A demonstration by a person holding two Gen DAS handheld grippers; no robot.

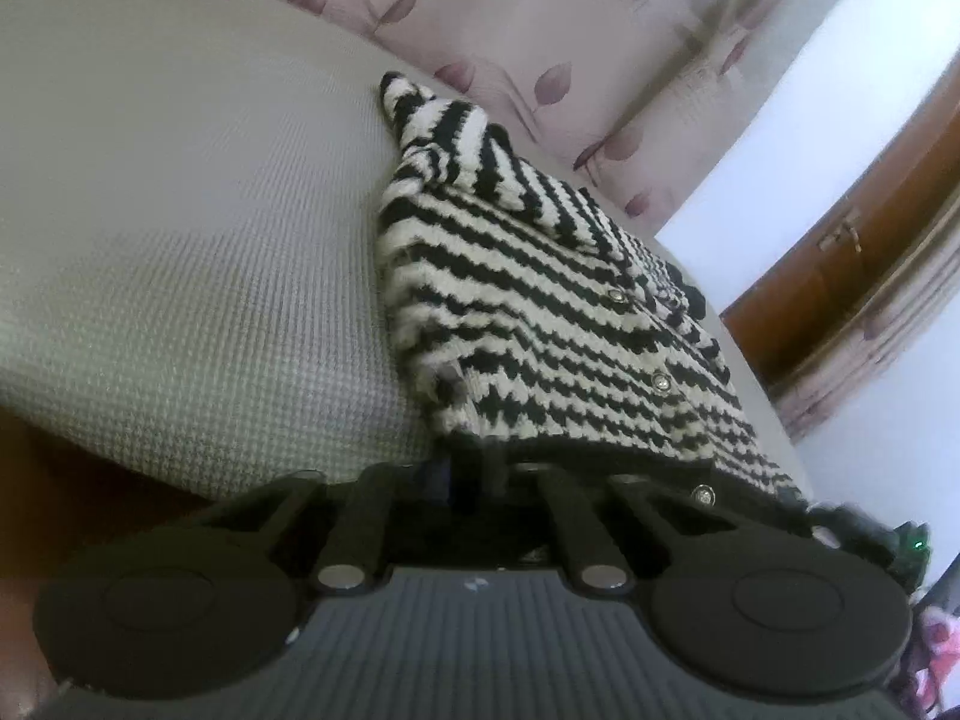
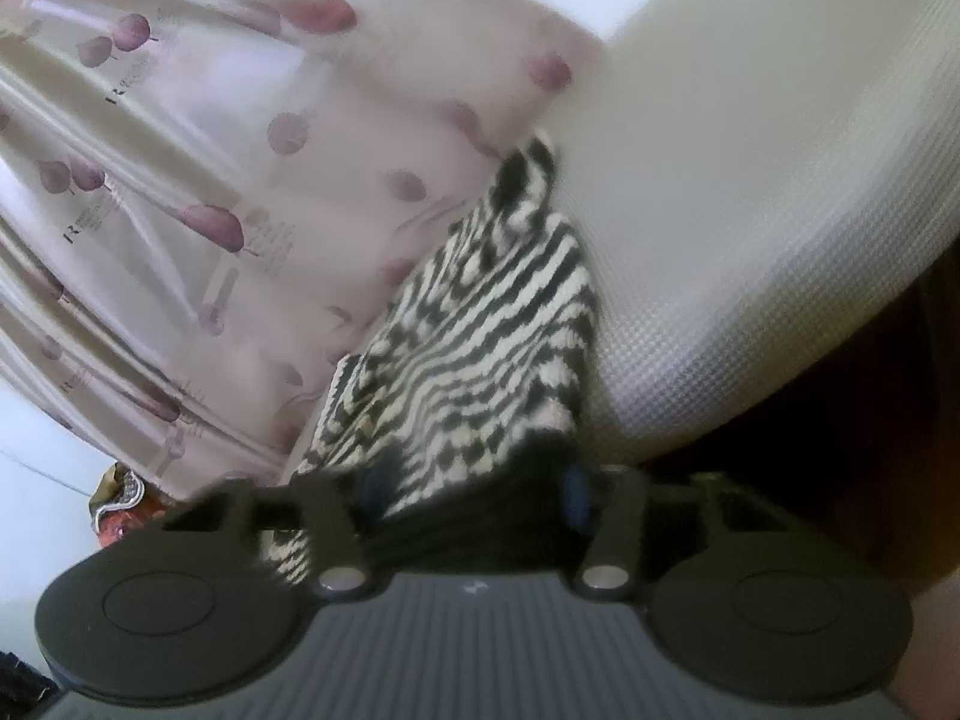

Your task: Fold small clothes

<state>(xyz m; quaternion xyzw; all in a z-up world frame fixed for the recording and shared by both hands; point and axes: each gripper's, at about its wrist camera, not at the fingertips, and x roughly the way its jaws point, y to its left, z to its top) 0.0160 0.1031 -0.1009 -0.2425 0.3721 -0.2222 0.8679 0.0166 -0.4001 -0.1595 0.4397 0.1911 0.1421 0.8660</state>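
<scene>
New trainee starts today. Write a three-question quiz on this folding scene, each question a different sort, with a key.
1. True or false: the knit top is plain red.
2. What surface does it lie on? A) grey waffle-textured cover B) wooden floor C) glass table
3. Fill in: the small shiny fastenings down the top's front are ____.

Key: 1 false, it is black-and-white patterned. 2 A. 3 buttons.

Both the left gripper and right gripper sit at its near hem; their hold is hidden.
</scene>
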